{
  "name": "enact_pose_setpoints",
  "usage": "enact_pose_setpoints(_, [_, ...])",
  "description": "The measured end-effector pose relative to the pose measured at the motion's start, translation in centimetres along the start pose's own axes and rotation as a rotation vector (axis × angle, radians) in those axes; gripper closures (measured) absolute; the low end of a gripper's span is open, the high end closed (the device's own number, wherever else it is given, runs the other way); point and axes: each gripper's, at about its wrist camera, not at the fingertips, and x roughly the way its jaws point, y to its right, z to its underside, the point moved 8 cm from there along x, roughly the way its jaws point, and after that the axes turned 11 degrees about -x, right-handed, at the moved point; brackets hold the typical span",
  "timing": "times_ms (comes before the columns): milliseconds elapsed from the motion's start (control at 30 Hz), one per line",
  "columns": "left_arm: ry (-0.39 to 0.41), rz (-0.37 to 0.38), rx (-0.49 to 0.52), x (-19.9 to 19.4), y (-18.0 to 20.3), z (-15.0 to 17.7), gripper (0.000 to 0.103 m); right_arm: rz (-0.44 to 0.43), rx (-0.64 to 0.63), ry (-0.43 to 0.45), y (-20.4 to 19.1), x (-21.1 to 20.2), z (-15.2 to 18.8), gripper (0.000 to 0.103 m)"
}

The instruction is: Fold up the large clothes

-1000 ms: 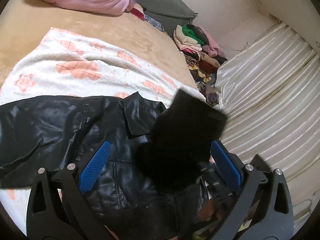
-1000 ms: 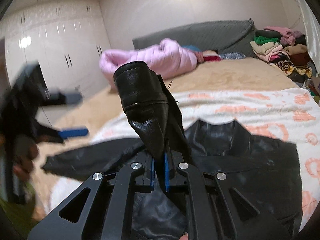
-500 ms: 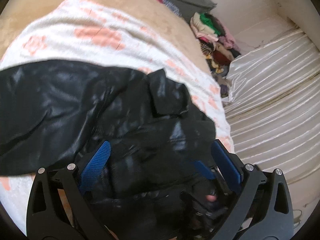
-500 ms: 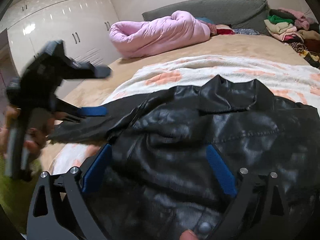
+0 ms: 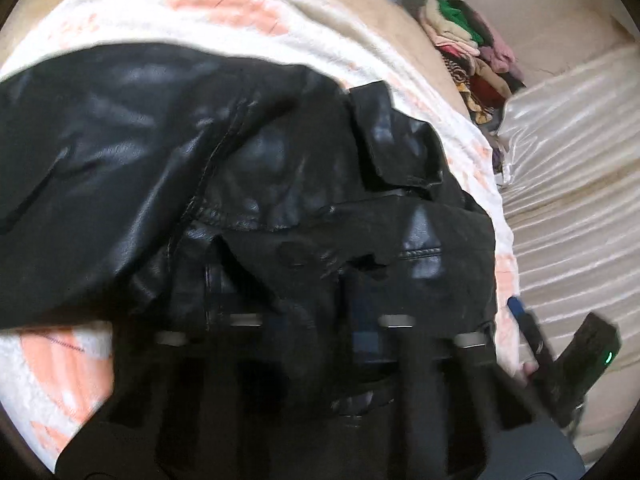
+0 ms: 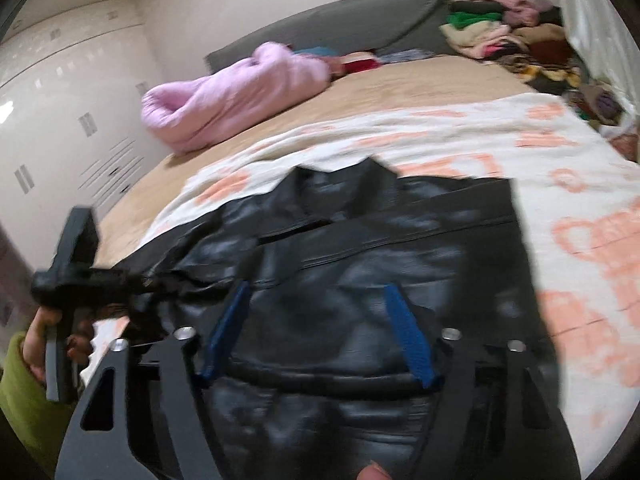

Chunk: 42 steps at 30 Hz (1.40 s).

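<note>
A black leather jacket (image 5: pixel 224 184) lies on a white blanket with peach patterns (image 5: pixel 224 16) on the bed; it also shows in the right wrist view (image 6: pixel 400 248). One sleeve lies folded across its body. My left gripper (image 5: pixel 288 312) is low over the jacket, heavily blurred; its fingers merge with the dark leather. In the right wrist view it appears at the left (image 6: pixel 132 284), touching the jacket's left edge. My right gripper (image 6: pixel 320 332) is open and empty, its blue pads (image 6: pixel 408 332) spread over the jacket. It shows at the lower right of the left wrist view (image 5: pixel 516 308).
A pink quilted coat (image 6: pixel 236 92) lies at the bed's head by a grey pillow (image 6: pixel 336 28). A pile of folded clothes (image 6: pixel 516 36) stands in the far right corner. White curtains (image 5: pixel 572 168) hang along the bed's right side. White wardrobes (image 6: pixel 68 108) stand at left.
My right gripper let go of the sleeve, which dropped across the jacket, and now stands open. My left gripper moved down close onto the jacket.
</note>
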Motion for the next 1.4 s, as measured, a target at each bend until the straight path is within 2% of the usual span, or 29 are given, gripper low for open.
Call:
enact_pose_setpoints(67, [0.028, 0.073, 0.048, -1.7, 1.9, 0.7, 0.101, 0.04, 0.018, 0.0, 2.2, -0.7, -0.2, 0.044])
enact_pose_setpoints(133, [0.095, 0.127, 0.146, -4.7, 4.6, 1.2, 0.101, 0.078, 0.02, 0.001, 3.9, -1.1, -0.5, 0.047])
enact_pose_setpoints(200, [0.145, 0.156, 0.219, -6.9, 6.9, 1.1, 0.101, 0.11, 0.027, 0.0, 5.3, -1.0, -0.8, 0.047])
enact_pose_setpoints(267, [0.205, 0.166, 0.318, -9.0, 9.4, 0.7, 0.101, 0.13, 0.045, 0.009, 6.3, -0.8, -1.4, 0.048])
enact_pose_setpoints(333, [0.24, 0.167, 0.36, -9.8, 10.5, 0.0, 0.101, 0.142, 0.062, 0.026, 7.0, -0.4, -2.4, 0.051])
enact_pose_setpoints(400, [0.266, 0.119, 0.388, -9.4, 10.2, -0.8, 0.101, 0.141, 0.061, 0.023, 7.2, 0.6, -3.3, 0.051])
enact_pose_setpoints(433, [0.272, 0.089, 0.38, -8.7, 9.4, -1.4, 0.101, 0.147, 0.055, 0.017, 7.3, 1.0, -3.6, 0.051])
enact_pose_setpoints(567, [0.212, 0.049, 0.321, -5.4, 5.7, -2.6, 0.101, 0.157, 0.011, -0.01, 6.9, 2.6, -4.7, 0.051])
enact_pose_setpoints(667, [0.177, 0.019, 0.29, -3.9, 3.6, -2.4, 0.101, 0.165, -0.001, -0.032, 6.9, 4.1, -5.1, 0.051])
enact_pose_setpoints(800, [0.159, -0.02, 0.286, -3.0, 2.0, -2.2, 0.101, 0.169, 0.008, -0.106, 7.9, 6.8, -5.0, 0.05])
enact_pose_setpoints(867, [0.162, -0.077, 0.289, -2.3, 0.7, -2.2, 0.1, 0.189, -0.007, -0.145, 8.5, 8.1, -4.5, 0.05])
enact_pose_setpoints(1000, [0.127, -0.101, 0.237, -0.8, -1.3, -2.0, 0.098, 0.289, -0.019, -0.269, 11.1, 11.0, -2.1, 0.05])
enact_pose_setpoints(1067, [0.091, -0.118, 0.218, 0.2, -2.3, -1.9, 0.097, 0.302, -0.002, -0.294, 12.0, 11.8, -1.2, 0.052])
enact_pose_setpoints(1267, [0.072, -0.098, 0.212, 0.6, -3.0, -2.1, 0.095, 0.284, 0.096, -0.265, 13.8, 12.2, -0.4, 0.053])
enact_pose_setpoints(1367, [0.079, -0.094, 0.224, -0.1, -2.5, -2.1, 0.09, 0.257, 0.114, -0.217, 13.1, 10.4, -1.4, 0.049])
enact_pose_setpoints(1400, [0.083, -0.093, 0.227, -0.5, -2.3, -2.2, 0.086, 0.237, 0.128, -0.186, 12.7, 9.2, -1.9, 0.045])
